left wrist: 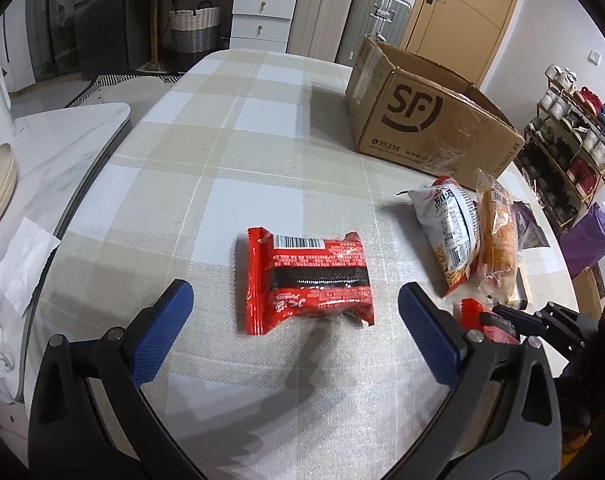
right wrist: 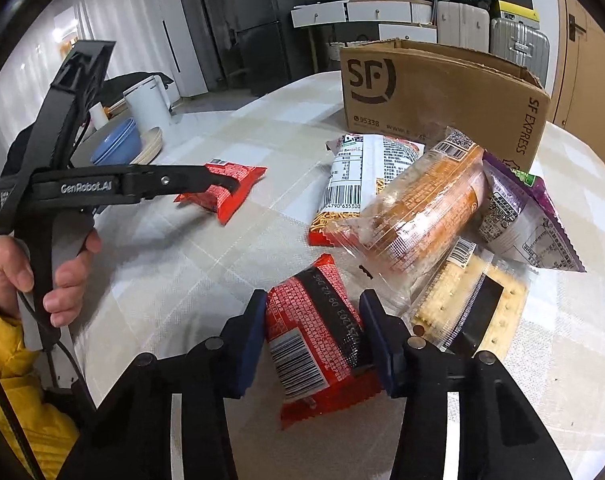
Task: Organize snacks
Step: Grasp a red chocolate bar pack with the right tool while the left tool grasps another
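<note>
A red snack packet lies flat on the checked tablecloth, just ahead of my open left gripper, between its blue fingertips but not touched. It also shows in the right wrist view, partly behind the left gripper. My right gripper is shut on a second red snack packet, whose edge shows in the left wrist view. An open SF cardboard box stands at the far right of the table, also seen in the right wrist view.
A pile of snacks lies before the box: a white noodle bag, a clear orange bread pack, a purple bag and a cracker pack. A blue bowl, plates and a white kettle stand on the side table.
</note>
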Demonstrator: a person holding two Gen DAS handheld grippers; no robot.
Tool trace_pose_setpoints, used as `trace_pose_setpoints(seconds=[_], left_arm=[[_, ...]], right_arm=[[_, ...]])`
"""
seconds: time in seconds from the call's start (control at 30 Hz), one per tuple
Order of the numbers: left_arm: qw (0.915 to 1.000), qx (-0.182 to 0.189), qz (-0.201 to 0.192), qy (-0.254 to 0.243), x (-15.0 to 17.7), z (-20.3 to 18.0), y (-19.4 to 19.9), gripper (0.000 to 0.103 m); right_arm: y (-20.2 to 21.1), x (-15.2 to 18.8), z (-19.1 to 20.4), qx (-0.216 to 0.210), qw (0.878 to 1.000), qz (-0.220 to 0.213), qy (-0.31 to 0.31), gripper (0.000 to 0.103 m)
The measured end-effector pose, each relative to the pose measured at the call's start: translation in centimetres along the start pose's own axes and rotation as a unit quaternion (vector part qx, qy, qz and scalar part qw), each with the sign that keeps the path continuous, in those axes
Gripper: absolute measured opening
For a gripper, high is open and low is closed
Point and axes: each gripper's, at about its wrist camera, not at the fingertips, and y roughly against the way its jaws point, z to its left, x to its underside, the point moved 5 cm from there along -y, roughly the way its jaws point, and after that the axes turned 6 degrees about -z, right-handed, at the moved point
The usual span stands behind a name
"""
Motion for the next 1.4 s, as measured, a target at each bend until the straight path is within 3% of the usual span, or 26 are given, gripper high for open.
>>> trace_pose_setpoints(seconds=[0.4, 0.83, 0.93, 0.97, 1.03, 1.1, 1.17, 1.2, 1.3, 1.4], left_arm=[[1.0000, -0.003, 0.005, 0.000, 0.0, 0.1, -0.2, 0.102], [0.9999, -0.007, 0.013, 0.003, 0.0, 0.3, -0.5, 0.102], [0.9996, -0.028, 0.001, 0.000, -0.4, 0.3, -1.1, 0.101], [0.9996, -0.027, 0.007, 0.001, -0.4, 0.3, -1.5, 0.099], [0.9995, -0.024, 0.019, -0.001, -0.3, 0.3, -2.4, 0.085], [0.9997, -0.001, 0.024, 0.002, -0.2, -0.1, -2.6, 0.076], [0.9996, 0.008, 0.022, -0.014, -0.2, -0.8, -2.5, 0.062], [0.9993, 0.016, 0.023, -0.025, -0.1, -1.4, -2.4, 0.049], [0.9982, 0.008, 0.022, -0.054, -0.1, -2.4, -2.2, 0.045], [0.9985, 0.017, 0.023, -0.046, -0.3, -2.3, -2.0, 0.041]], right_arm=[[0.4, 0.1, 0.0, -0.006, 1.000, -0.007, -0.009, 0.045], [3.3, -0.1, -0.6, -0.041, 0.996, -0.049, -0.063, 0.045], [3.9, -0.1, -0.7, -0.045, 0.995, -0.056, -0.068, 0.045], [4.1, -0.1, -0.7, -0.046, 0.995, -0.059, -0.070, 0.045], [4.4, 0.0, -0.8, -0.048, 0.994, -0.062, -0.074, 0.045], [4.8, 0.0, -0.9, -0.050, 0.994, -0.066, -0.076, 0.045], [5.1, 0.0, -0.9, -0.051, 0.993, -0.069, -0.077, 0.045], [5.2, 0.0, -1.0, -0.050, 0.993, -0.070, -0.077, 0.045], [5.6, -0.1, -0.9, -0.052, 0.993, -0.073, -0.077, 0.045], [6.1, 0.0, -0.8, -0.053, 0.993, -0.076, -0.075, 0.045]])
